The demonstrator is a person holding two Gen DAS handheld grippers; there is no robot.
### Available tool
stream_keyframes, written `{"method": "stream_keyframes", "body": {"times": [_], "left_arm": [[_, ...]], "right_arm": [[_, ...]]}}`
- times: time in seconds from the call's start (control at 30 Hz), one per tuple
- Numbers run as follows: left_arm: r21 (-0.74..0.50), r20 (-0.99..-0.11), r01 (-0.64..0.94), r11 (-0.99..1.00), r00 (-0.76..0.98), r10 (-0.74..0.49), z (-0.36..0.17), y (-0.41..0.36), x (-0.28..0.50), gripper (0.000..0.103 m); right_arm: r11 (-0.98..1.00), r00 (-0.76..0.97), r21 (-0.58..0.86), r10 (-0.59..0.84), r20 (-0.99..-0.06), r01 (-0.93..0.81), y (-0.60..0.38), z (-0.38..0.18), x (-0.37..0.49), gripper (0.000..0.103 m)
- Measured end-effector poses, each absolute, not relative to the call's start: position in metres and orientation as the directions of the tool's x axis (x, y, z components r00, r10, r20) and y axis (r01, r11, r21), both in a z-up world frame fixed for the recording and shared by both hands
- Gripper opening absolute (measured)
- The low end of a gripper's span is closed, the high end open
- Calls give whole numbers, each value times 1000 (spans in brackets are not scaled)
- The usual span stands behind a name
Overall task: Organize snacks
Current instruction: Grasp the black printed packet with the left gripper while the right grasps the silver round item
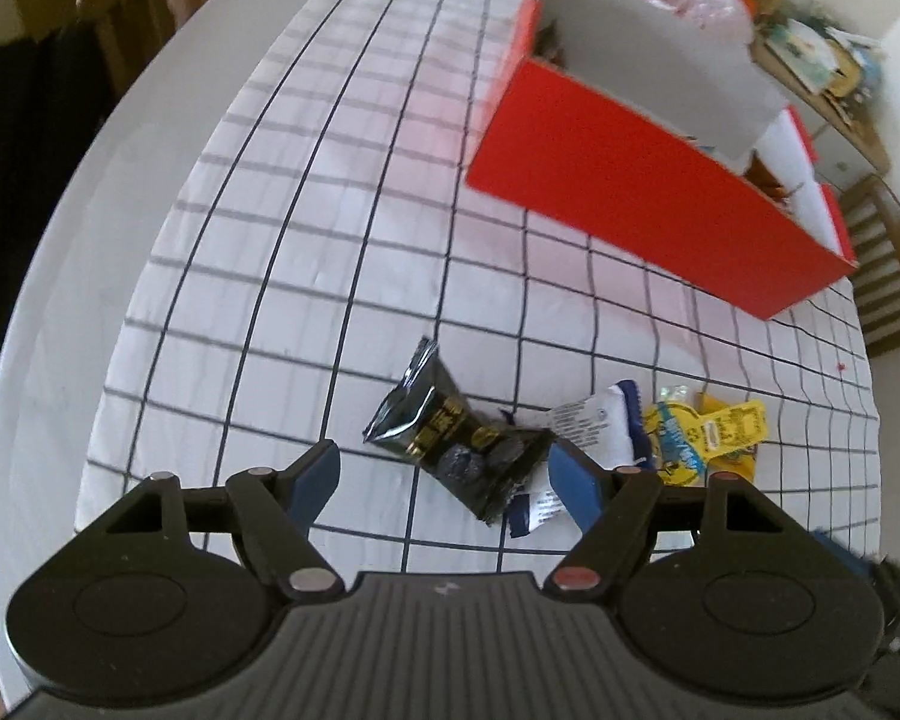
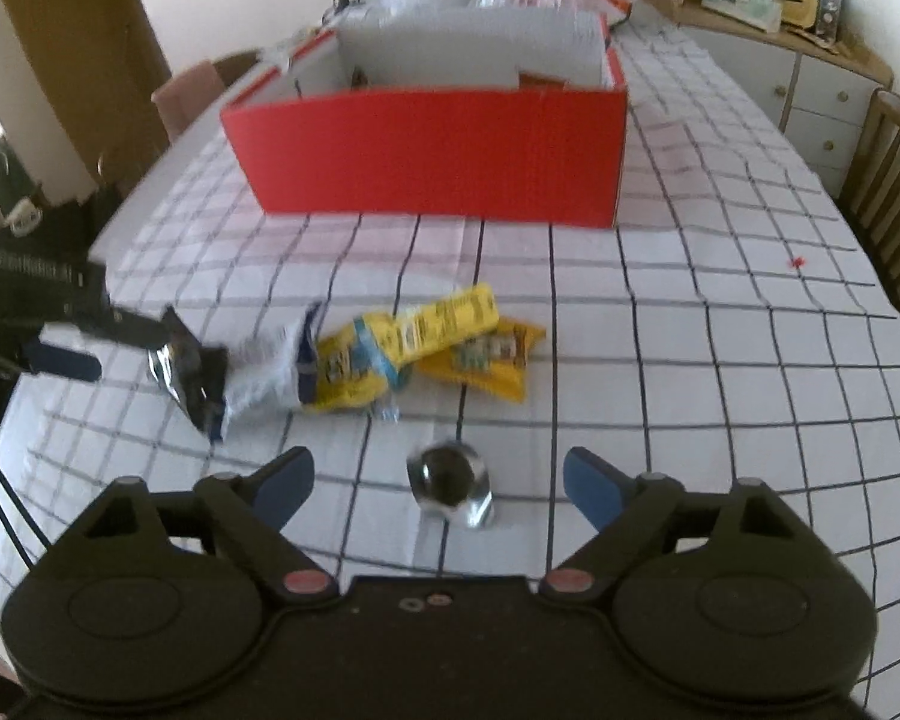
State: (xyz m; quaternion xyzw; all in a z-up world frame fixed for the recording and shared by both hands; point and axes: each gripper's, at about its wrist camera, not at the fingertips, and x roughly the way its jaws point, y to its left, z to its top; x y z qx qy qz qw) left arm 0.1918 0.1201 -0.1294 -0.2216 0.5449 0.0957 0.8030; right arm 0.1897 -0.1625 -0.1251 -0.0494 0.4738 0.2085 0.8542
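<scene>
Checked cloth covers the table, with the red box at its far side. Nearer me than the box lie the snacks in a row: black packet, white wrapper, yellow packets. My left gripper hangs spread, empty, around the black packet (not pressing it). My right gripper is spread too, above a small foil-wrapped sweet.

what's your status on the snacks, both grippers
Left gripper open over black foil snack packet. Right gripper open above small silver foil-wrapped snack. Neither gripped. Red cardboard box ahead, path clear.
</scene>
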Motion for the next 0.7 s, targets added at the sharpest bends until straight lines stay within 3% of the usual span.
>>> {"method": "stream_keyframes", "body": {"times": [0.7], "left_arm": [[-331,-940,-645,689,294,-176,-170,144,218,75]], "right_arm": [[874,450,9,259,-855,-485,-144,-154,197,53]]}}
